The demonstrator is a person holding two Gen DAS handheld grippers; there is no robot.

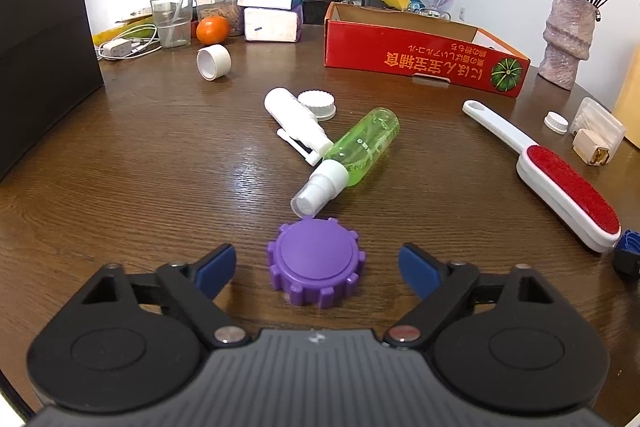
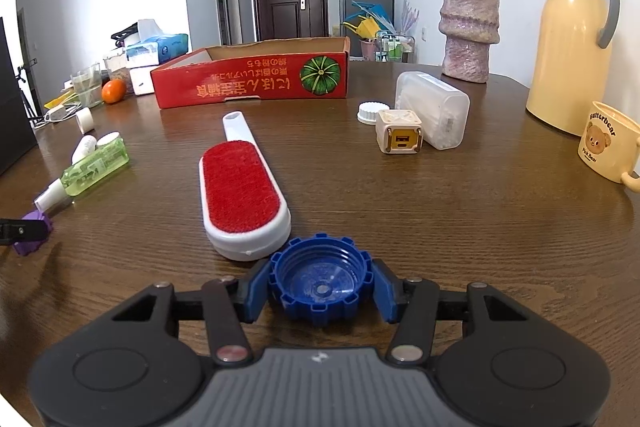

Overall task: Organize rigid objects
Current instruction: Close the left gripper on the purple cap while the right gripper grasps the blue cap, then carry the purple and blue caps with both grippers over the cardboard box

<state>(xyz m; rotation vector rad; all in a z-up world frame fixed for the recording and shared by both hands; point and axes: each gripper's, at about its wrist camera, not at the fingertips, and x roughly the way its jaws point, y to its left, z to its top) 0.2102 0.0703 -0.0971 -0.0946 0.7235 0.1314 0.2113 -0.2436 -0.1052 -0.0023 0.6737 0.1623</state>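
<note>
Left wrist view: my left gripper sits low over the wooden table, its jaws spread to either side of a purple toothed cap. I see clear gaps between the blue pads and the cap, so it is released, gripping nothing. The cap lies flat, top up, just below the nozzle of a green spray bottle lying on its side, which touches a white bottle beyond it. A red cardboard box stands farther back.

In the right wrist view, my right gripper is clenched on a blue toothed cap, its hollow side up, both pads pressing its rim. The cap sits just beside the end of a red lint brush. I see the purple cap at the far left edge.
</note>
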